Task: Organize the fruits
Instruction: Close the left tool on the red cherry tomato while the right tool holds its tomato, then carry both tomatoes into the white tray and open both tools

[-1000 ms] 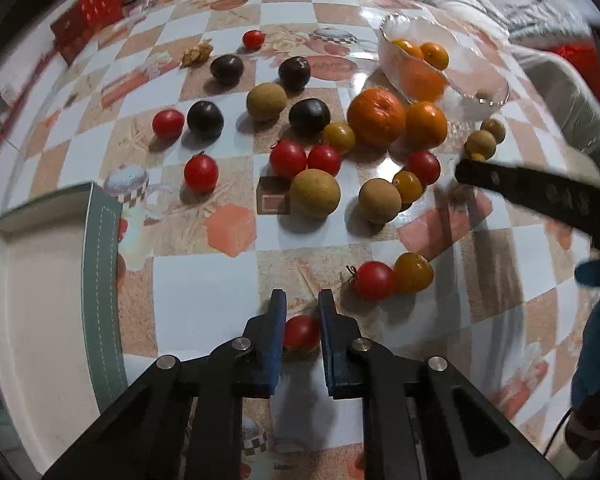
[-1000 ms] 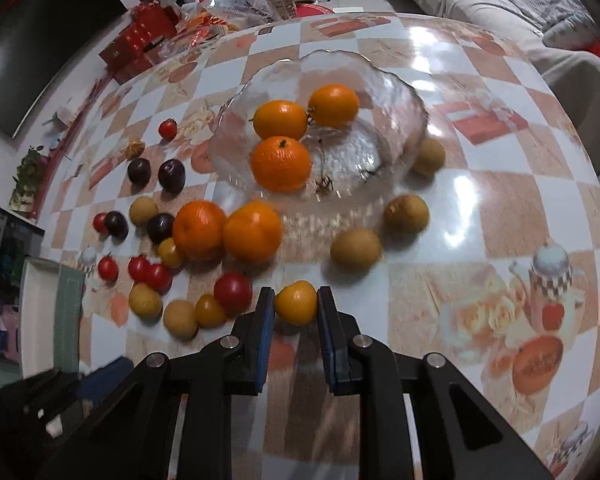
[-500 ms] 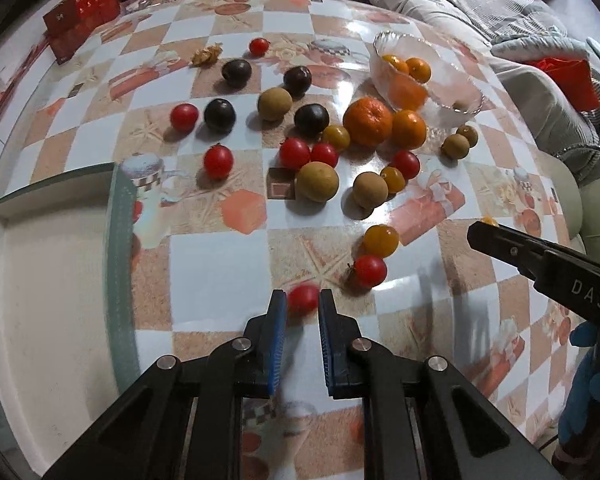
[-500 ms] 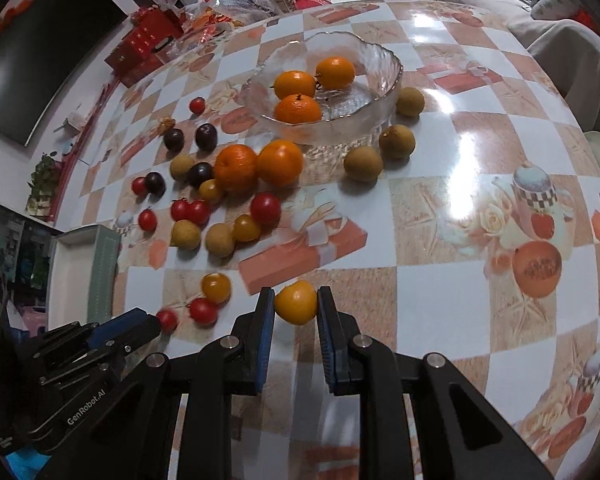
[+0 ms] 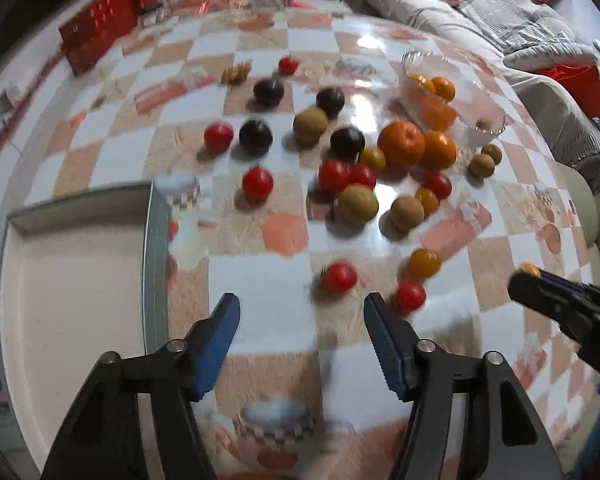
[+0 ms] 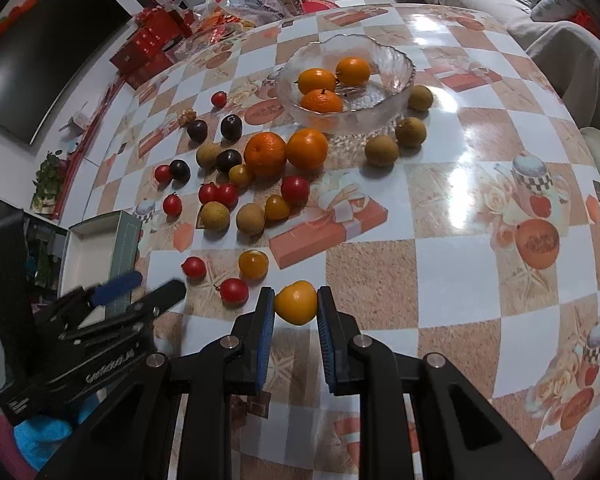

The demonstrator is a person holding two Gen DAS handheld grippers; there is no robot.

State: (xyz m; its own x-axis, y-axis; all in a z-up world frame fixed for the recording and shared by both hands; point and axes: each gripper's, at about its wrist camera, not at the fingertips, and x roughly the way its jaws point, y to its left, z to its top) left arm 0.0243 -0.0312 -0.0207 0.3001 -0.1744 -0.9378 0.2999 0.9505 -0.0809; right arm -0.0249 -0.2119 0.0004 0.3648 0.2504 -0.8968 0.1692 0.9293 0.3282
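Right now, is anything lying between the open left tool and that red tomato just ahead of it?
No. Only bare tablecloth lies between the left tool and the red tomato, which sits slightly right of center, apart from both fingers.

Both wrist views look down, forward over counter [image 5: 260, 312] from close above; shared: scattered fruit, glass bowl [image 6: 396, 92], tray [image 5: 76, 280].

Box [image 6: 100, 248] left of fruits [image 6: 252, 184]; bowl [image 6: 396, 92] behind.

Home living room: sofa [image 6: 512, 4], television [image 6: 40, 52].
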